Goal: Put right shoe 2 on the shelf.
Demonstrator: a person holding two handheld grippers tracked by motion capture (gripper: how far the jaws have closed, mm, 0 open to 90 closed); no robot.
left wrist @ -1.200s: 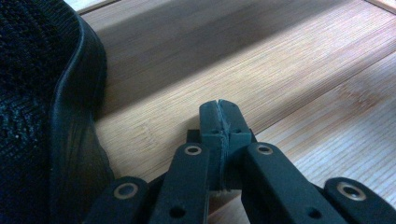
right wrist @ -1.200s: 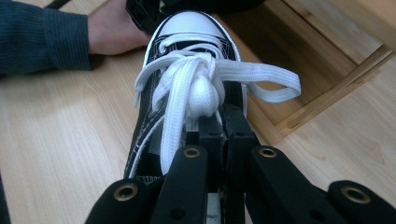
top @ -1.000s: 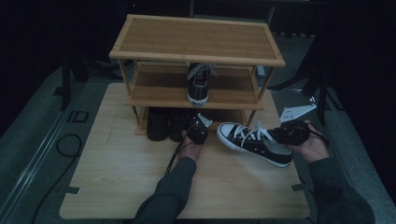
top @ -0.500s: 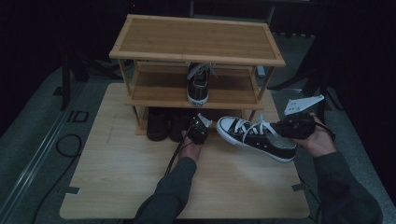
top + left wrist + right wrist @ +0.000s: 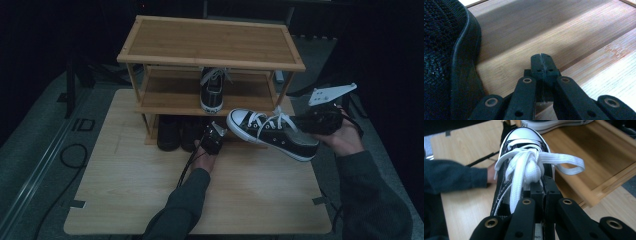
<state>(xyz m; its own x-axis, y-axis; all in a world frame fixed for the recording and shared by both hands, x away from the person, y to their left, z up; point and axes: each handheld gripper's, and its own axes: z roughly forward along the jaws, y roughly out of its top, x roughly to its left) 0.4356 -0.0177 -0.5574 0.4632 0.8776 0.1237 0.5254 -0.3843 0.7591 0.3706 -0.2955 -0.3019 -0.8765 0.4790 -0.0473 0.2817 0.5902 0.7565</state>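
A light wood worktop [image 5: 125, 200] sits on a grey floor in a dark room, w/ a wood shoe rack [image 5: 210, 42] at its 12 o'clock end. The rack has a top board & two shelves under it. The right gripper [image 5: 320, 120], at about 3 o'clock, has its jaws clenched on the back part of a black sneaker [image 5: 272, 132] w/ a white toe & white laces; in the right gripper view the jaws are shut tight just behind the lace bow [image 5: 531, 167], so it grasps the shoe there. The sneaker is up in the air, toe pointing to 9 o'clock, just in front of the rack's middle shelf, not touching the worktop. The left gripper [image 5: 212, 140] is near the middle, by the rack's bottom shelf; its jaws are clenched w/ nothing in them, tips pressed together over wood, and a dark shoe [image 5: 446, 57] is right beside them. Count: 2 grippers, 1 rack, 1 held sneaker, 1 matching sneaker [image 5: 212, 90] on the middle shelf, 2 dark shoes [image 5: 177, 132] on the bottom one.
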